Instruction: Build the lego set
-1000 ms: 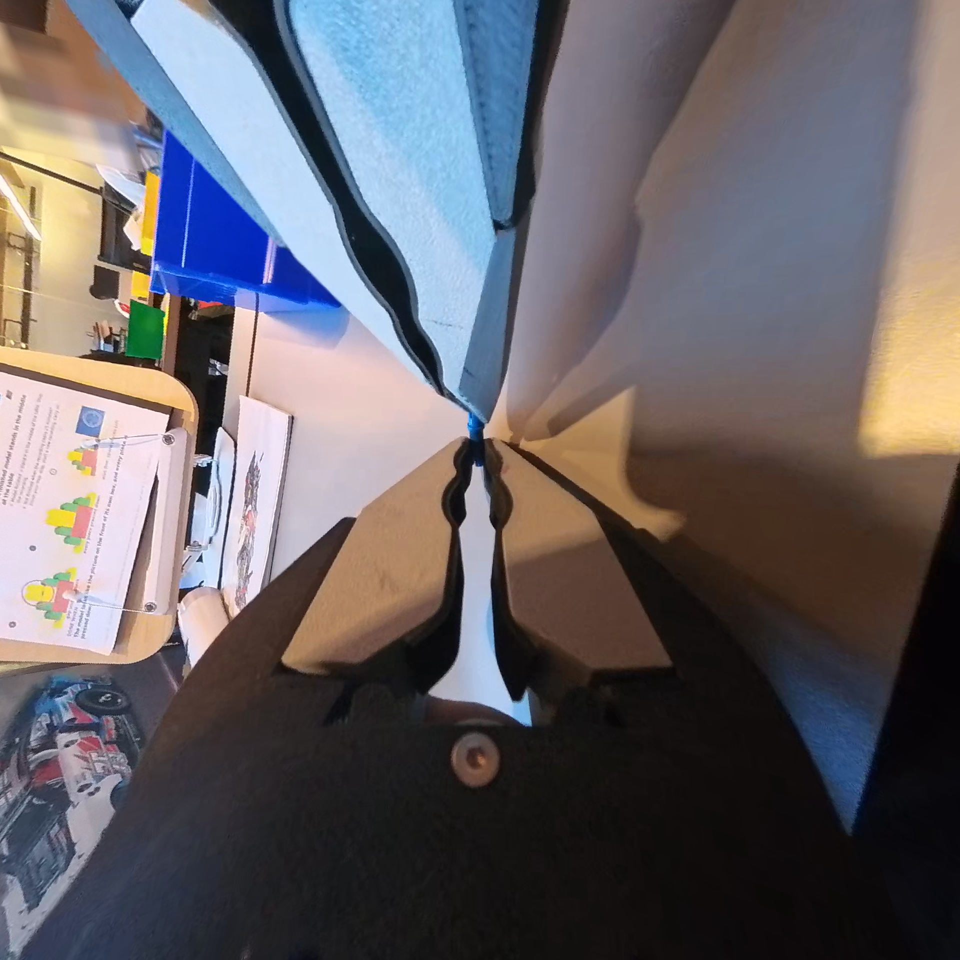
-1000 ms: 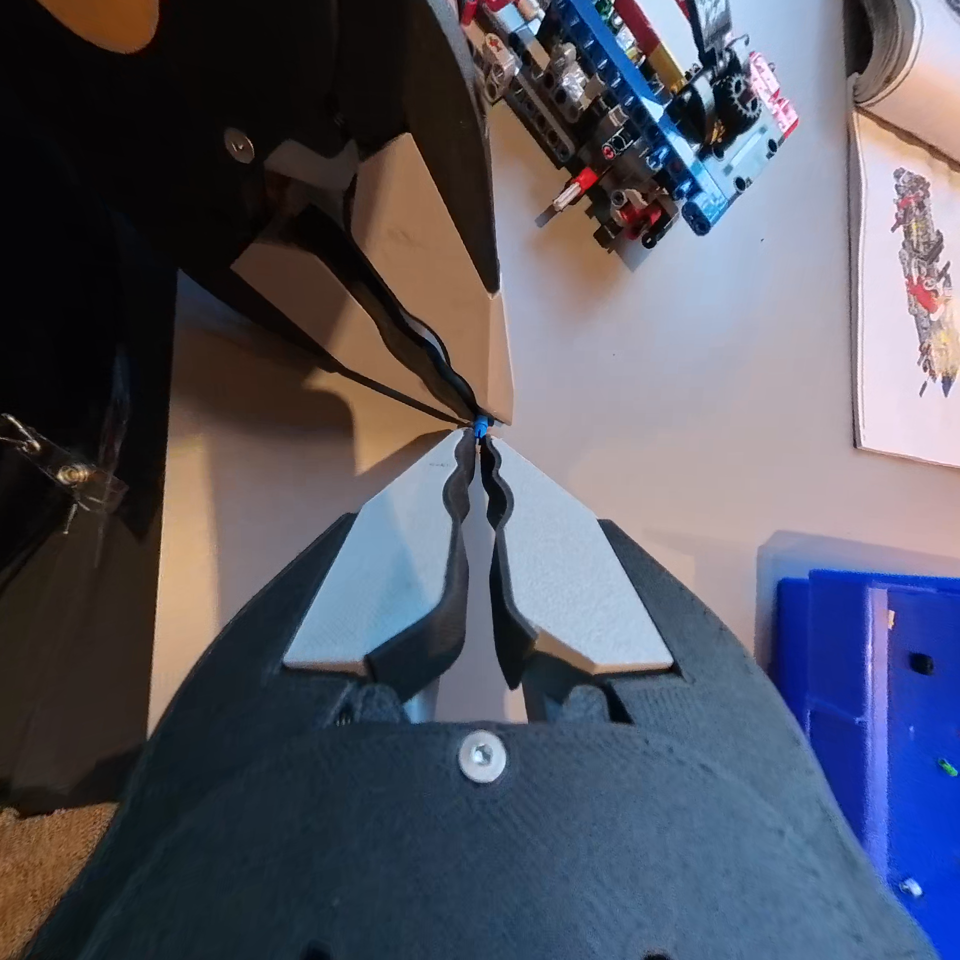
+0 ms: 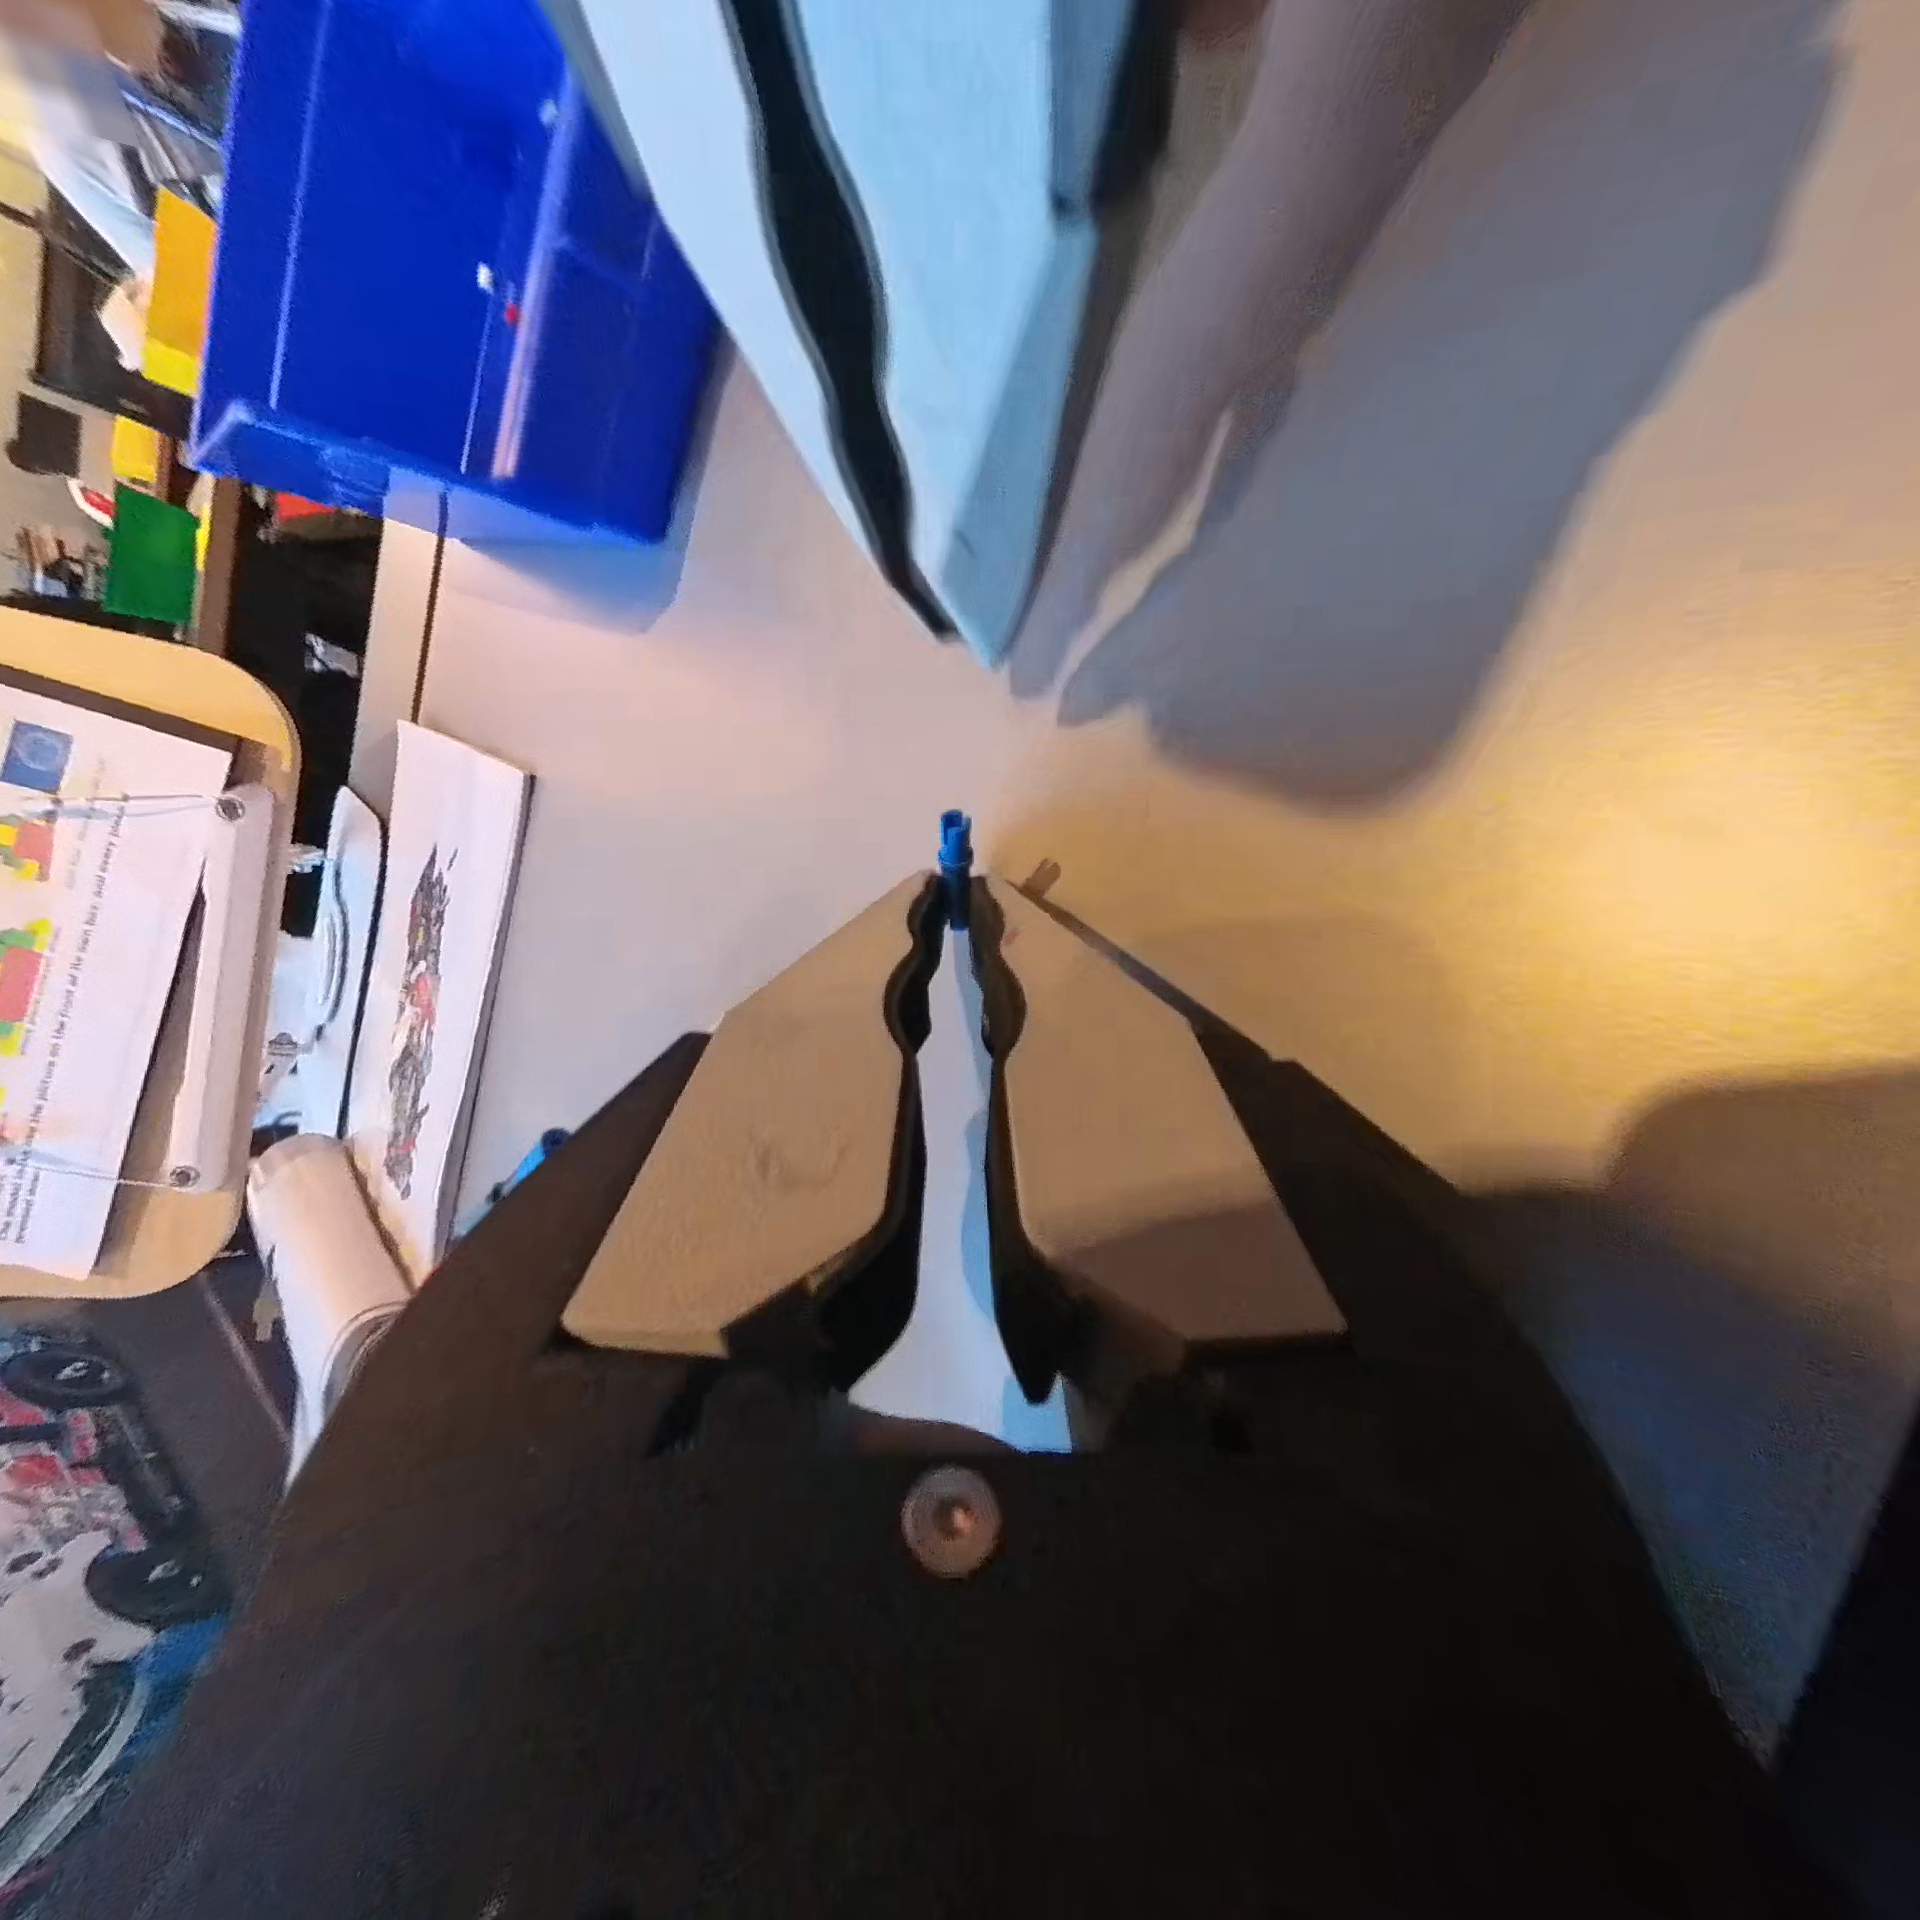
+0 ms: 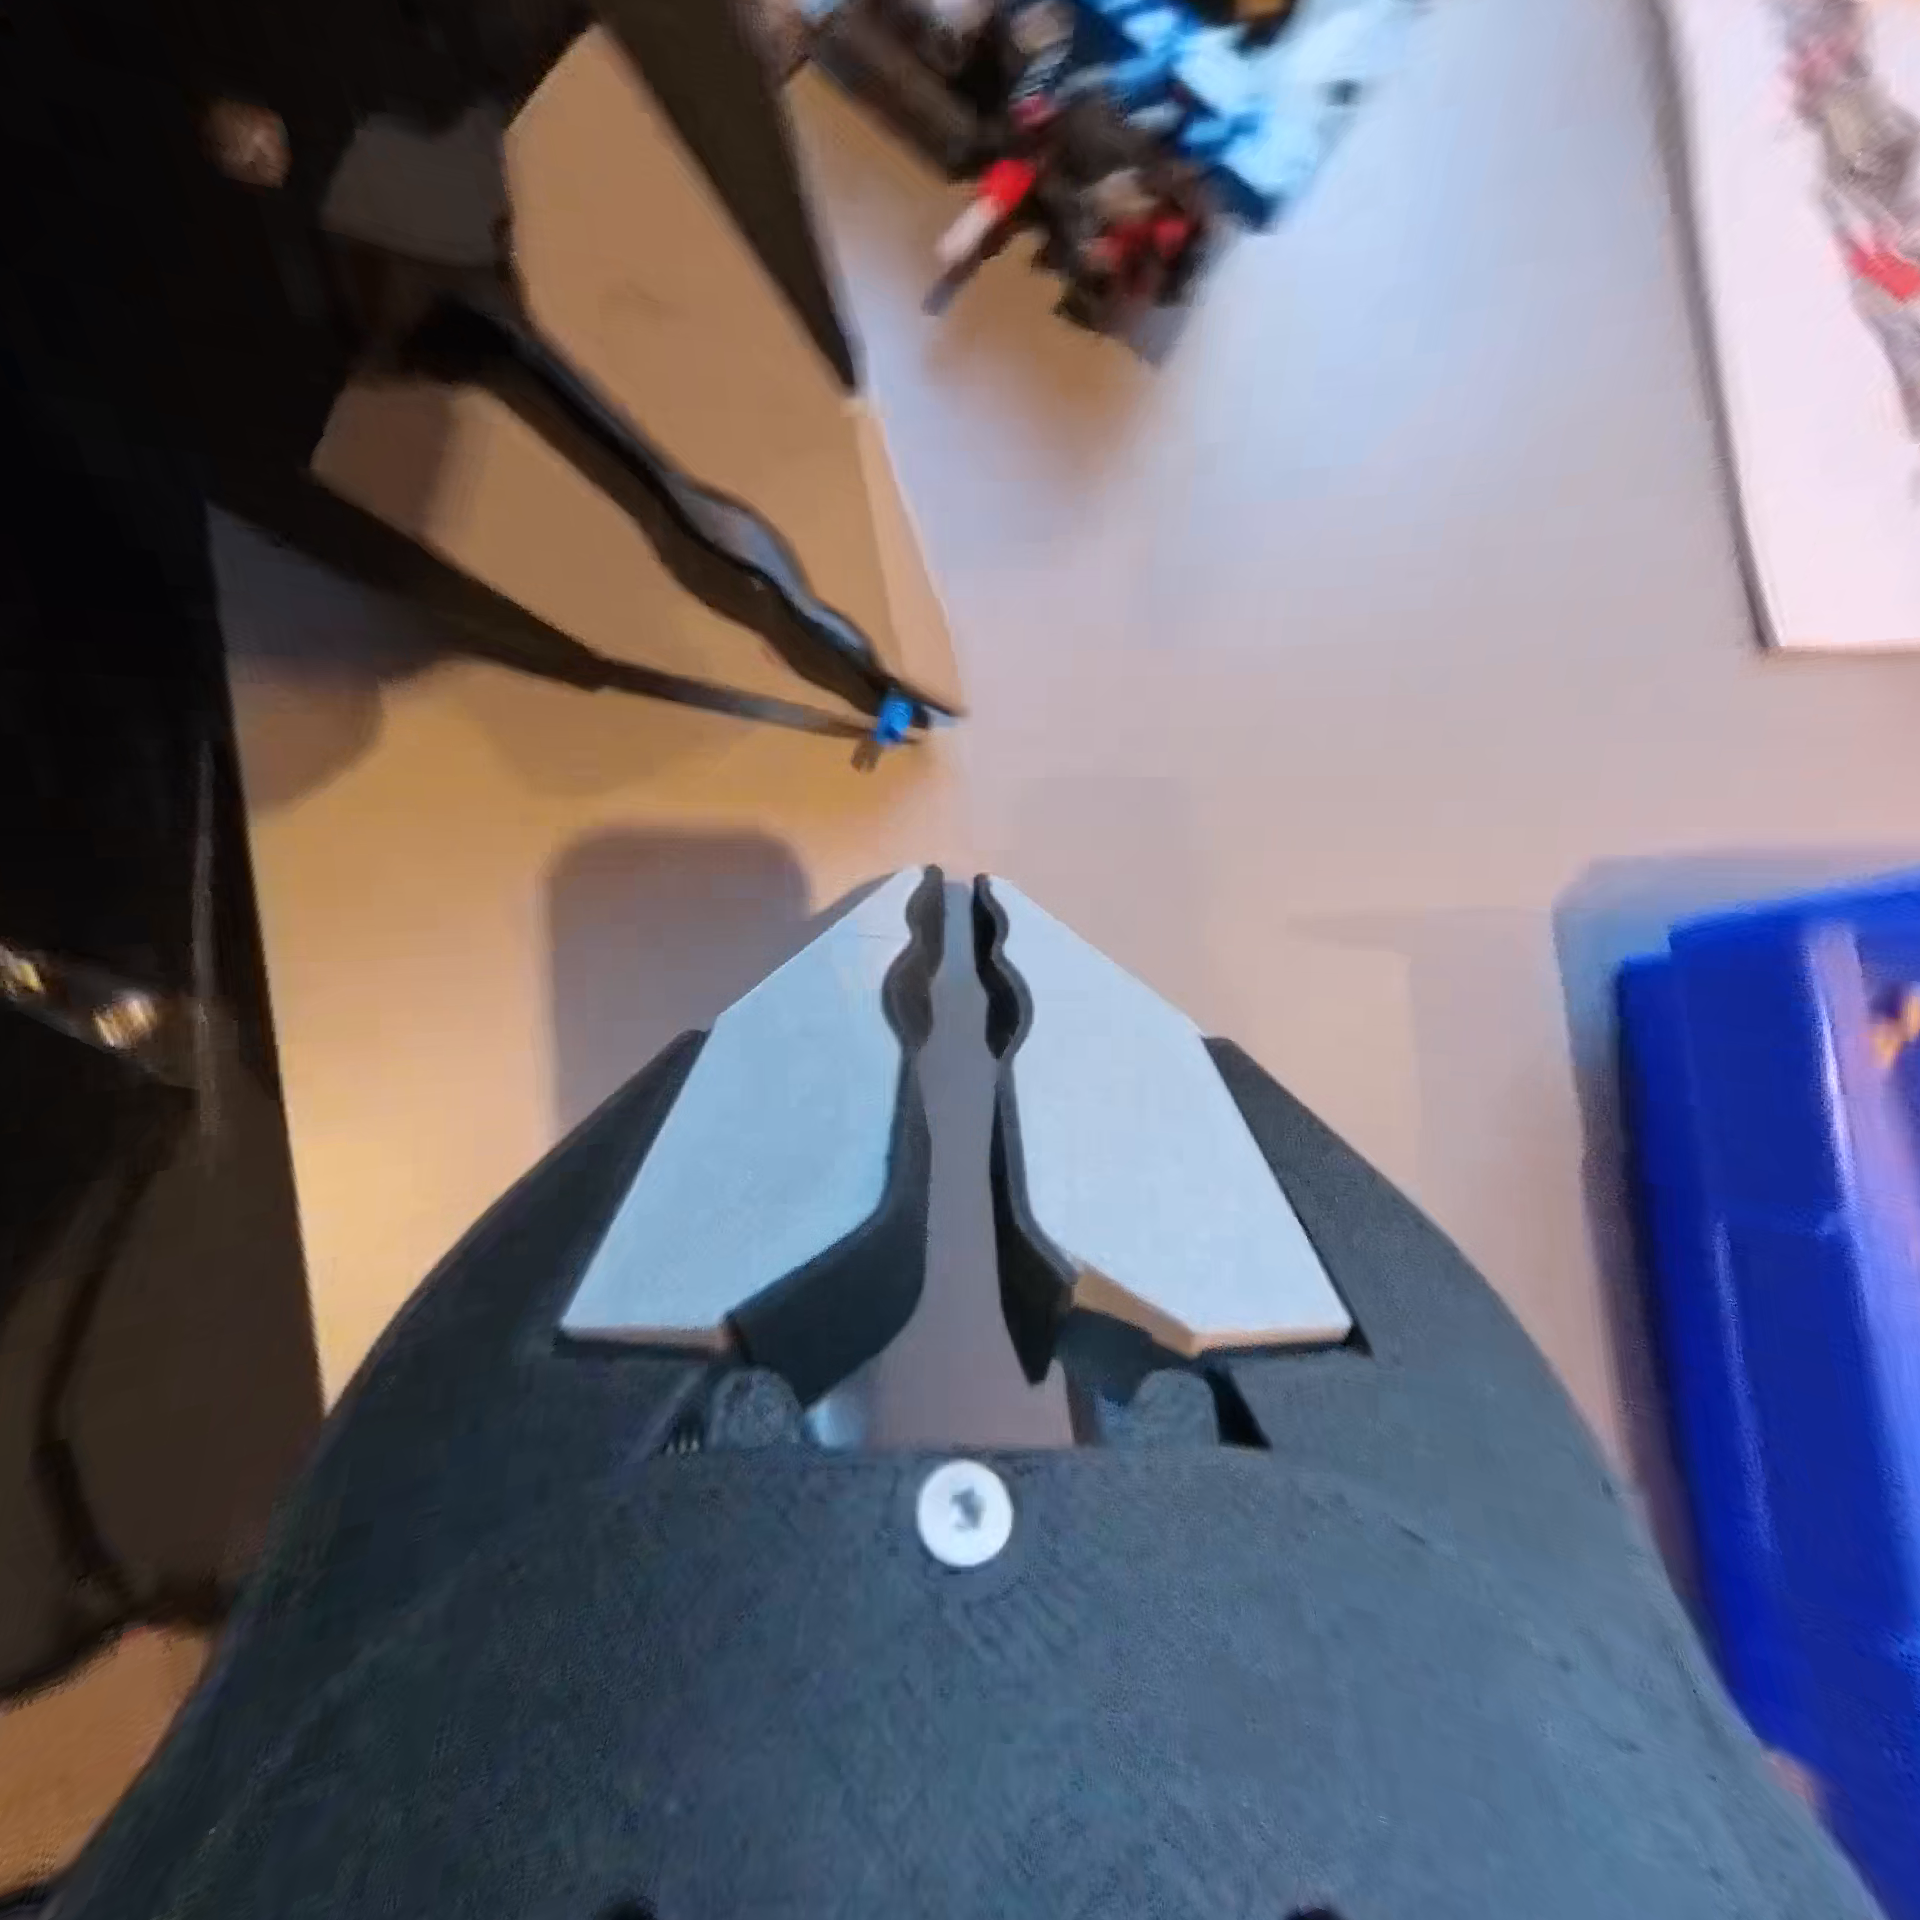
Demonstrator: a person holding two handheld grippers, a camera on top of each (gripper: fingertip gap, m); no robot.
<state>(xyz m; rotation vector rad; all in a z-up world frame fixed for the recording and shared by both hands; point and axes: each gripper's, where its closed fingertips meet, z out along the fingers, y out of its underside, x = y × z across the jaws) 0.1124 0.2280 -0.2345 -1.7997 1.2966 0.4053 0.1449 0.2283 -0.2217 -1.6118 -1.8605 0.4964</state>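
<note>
Blue pin held, ready to go to the model

Fingertips of the left gripper [image 3: 954, 896] pinch a small blue plastic connector pin [image 3: 954, 847] at the centre of the left wrist view, the pin's slotted end standing clear beyond the tips. In the right wrist view the same pin [image 4: 891, 717] shows at centre left, clamped at the end of the left gripper's long dark fingers.

The right gripper [image 4: 956, 881] sits at the middle of its own view with a narrow gap between the jaws and nothing in it; it stands apart from the pin, lower in the frame. Both views are smeared by motion.

Farther out, the partly built lego model [image 4: 1101, 197], a blurred cluster of blue, red and black pieces, lies on the pale tabletop [image 4: 1299, 623] at the upper middle. A printed instruction sheet [image 4: 1849, 312] lies at upper right and a blue plastic parts bin [image 4: 1787, 1299] at the right edge.

The step in hand looks like carrying a picked pin to the build. The next move probably calls for lining the pin's free end up with a hole in the model, perhaps with the empty right gripper steadying the model.
</note>
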